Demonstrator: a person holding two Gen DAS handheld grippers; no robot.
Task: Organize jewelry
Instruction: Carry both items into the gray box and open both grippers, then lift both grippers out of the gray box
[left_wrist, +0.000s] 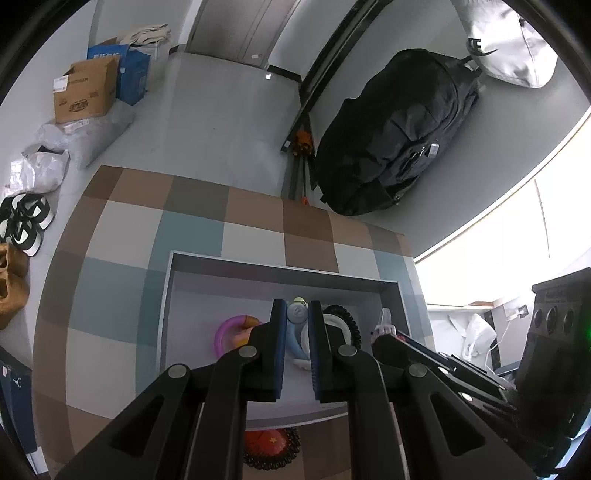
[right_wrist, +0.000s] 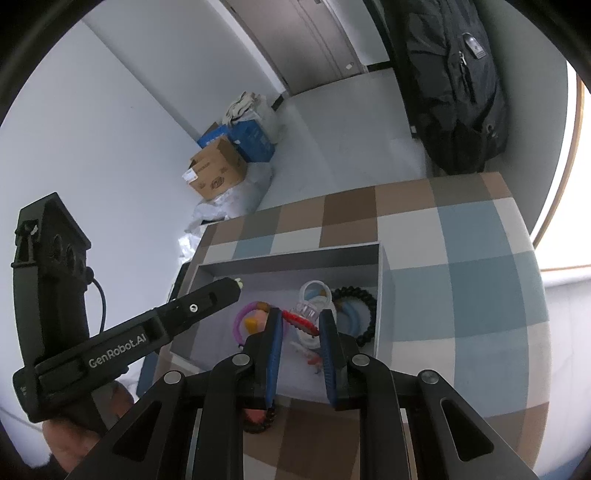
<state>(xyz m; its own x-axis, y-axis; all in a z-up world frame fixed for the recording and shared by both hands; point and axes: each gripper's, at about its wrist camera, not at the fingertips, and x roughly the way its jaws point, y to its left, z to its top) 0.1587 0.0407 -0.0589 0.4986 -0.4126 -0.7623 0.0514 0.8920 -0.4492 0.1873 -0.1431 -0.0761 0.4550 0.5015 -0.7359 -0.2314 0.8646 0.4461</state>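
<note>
Nearest us, our right gripper (right_wrist: 300, 325) clamps a red-and-clear bracelet (right_wrist: 301, 317) between its jaws, above the grey tray (right_wrist: 288, 261). At nine o'clock our left gripper (right_wrist: 236, 286), lettered "GenRobot.AI", pinches a small pale piece, its jaws nearly together. From its own camera the left gripper (left_wrist: 297, 314) hangs over a blue ring (left_wrist: 295, 334), with a purple ring (left_wrist: 229, 328) at nine o'clock and black beads (left_wrist: 349, 321) at three.

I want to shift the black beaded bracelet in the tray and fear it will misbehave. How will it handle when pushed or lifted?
The black beaded bracelet looks strung from separate beads, so it would probably sag and lose its round shape when lifted. Lying flat against the tray wall, it should slide, not roll. Its small rounded beads may slip from a claw.
</note>
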